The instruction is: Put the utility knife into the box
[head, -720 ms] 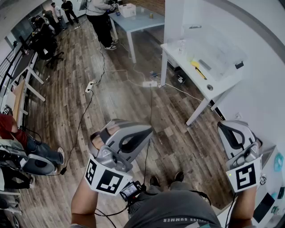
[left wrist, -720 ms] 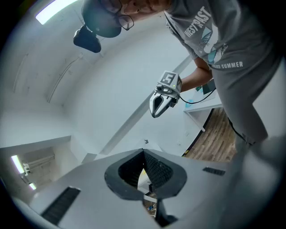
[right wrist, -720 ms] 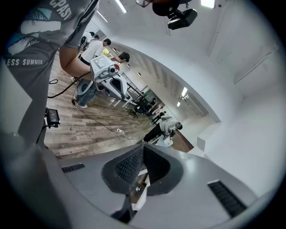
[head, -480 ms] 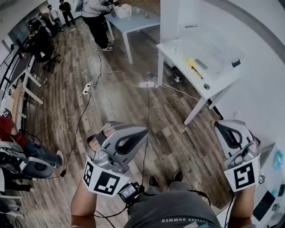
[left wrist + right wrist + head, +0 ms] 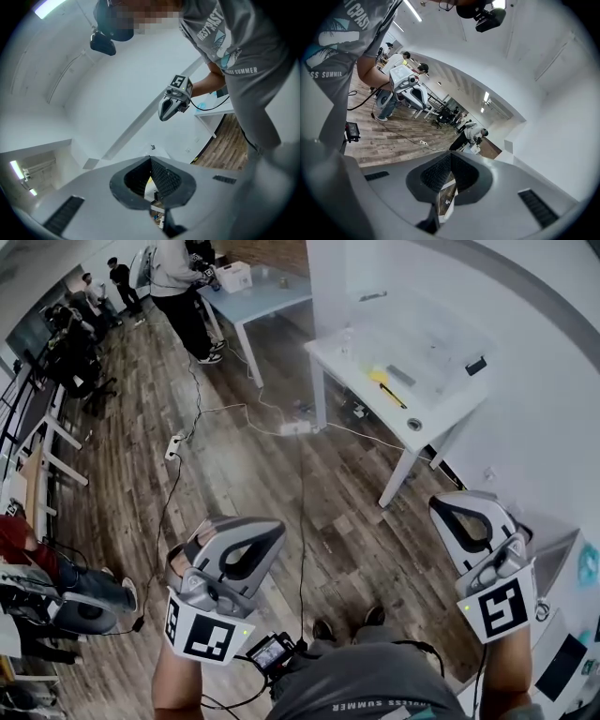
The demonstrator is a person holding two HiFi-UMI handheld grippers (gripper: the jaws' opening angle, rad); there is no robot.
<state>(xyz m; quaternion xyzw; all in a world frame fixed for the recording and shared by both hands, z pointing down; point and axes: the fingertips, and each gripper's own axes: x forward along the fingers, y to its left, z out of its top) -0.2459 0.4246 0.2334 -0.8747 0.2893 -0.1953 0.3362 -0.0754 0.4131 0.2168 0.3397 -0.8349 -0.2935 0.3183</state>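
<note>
Over wood floor, left claw, right claw — both closed, pointing forward

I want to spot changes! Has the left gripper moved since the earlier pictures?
Yes, a little. In the head view the left gripper has slid left, away from the floor cable that its tip overlapped before.

The right tool has jaws together, nothing between them, wooden floor beyond.

The floor is showing matt, grainy wood planks. The white surface is looking smooth and matt.
</note>
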